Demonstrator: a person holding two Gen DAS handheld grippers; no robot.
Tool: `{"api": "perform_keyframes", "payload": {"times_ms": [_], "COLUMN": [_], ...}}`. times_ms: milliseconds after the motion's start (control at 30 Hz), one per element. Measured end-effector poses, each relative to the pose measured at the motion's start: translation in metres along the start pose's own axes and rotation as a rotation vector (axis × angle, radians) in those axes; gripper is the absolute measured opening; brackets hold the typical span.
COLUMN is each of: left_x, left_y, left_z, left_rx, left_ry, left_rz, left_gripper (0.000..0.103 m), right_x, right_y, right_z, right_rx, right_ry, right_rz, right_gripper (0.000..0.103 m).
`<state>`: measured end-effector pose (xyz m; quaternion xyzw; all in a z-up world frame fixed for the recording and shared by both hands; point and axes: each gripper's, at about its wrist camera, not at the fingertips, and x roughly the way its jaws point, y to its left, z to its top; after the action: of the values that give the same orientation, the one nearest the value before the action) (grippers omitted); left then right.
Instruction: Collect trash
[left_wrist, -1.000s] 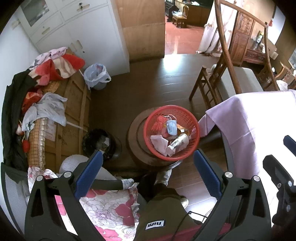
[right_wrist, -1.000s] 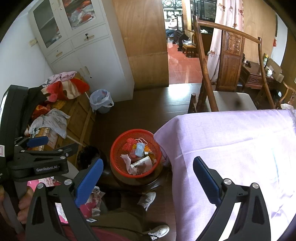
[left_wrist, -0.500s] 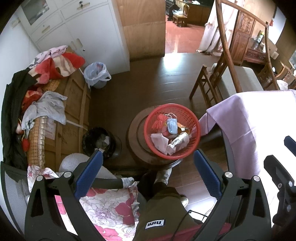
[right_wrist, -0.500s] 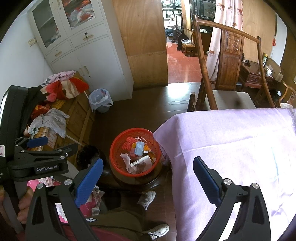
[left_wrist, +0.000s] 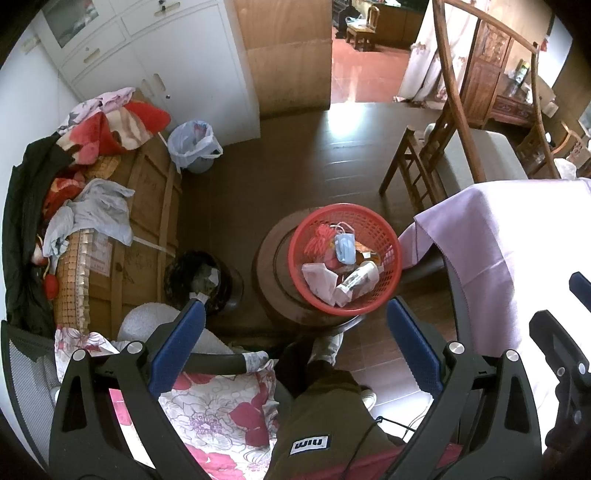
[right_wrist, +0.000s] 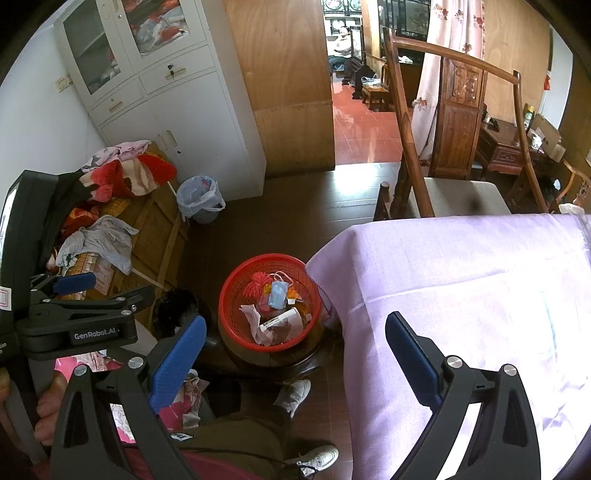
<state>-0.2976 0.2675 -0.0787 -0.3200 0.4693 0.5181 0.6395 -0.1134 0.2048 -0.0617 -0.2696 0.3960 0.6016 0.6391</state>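
Note:
A red plastic basket (left_wrist: 388, 229) stands on a low round wooden stool (left_wrist: 266, 266) beside the table. It holds trash: a blue face mask (left_wrist: 345, 247), crumpled white paper (left_wrist: 319, 278), a red tangle and a wrapper. It also shows in the right wrist view (right_wrist: 229, 295). My left gripper (left_wrist: 295, 332) is open and empty, held high above the basket's near side. My right gripper (right_wrist: 295, 343) is open and empty, above the basket and the edge of the table. The left gripper's body shows in the right wrist view (right_wrist: 77, 321).
A table with a lilac cloth (right_wrist: 461, 280) fills the right. A wooden chair (right_wrist: 454, 192) stands behind it. A bin with a white bag (left_wrist: 195, 147) and a dark bin (left_wrist: 201, 280) stand by a wooden crate piled with clothes (left_wrist: 92, 206). My legs are below.
Both grippers have barely moved; the view has shifted very slightly. Both stay open and empty.

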Motion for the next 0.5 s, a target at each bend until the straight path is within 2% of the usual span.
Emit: {"api": "perform_keyframes", "payload": {"times_ms": [500], "left_x": [0.0038], "left_y": [0.0053], "left_z": [-0.0066], "left_rx": [-0.004], "left_ry": [0.014], "left_rz": [0.007], "left_gripper": [0.095], "right_x": [-0.0005], "right_y": [-0.0006], "right_z": [0.0000], "right_rx": [0.000], "right_ry": [0.002], "right_rz": [0.000], "right_gripper": [0.096]}}
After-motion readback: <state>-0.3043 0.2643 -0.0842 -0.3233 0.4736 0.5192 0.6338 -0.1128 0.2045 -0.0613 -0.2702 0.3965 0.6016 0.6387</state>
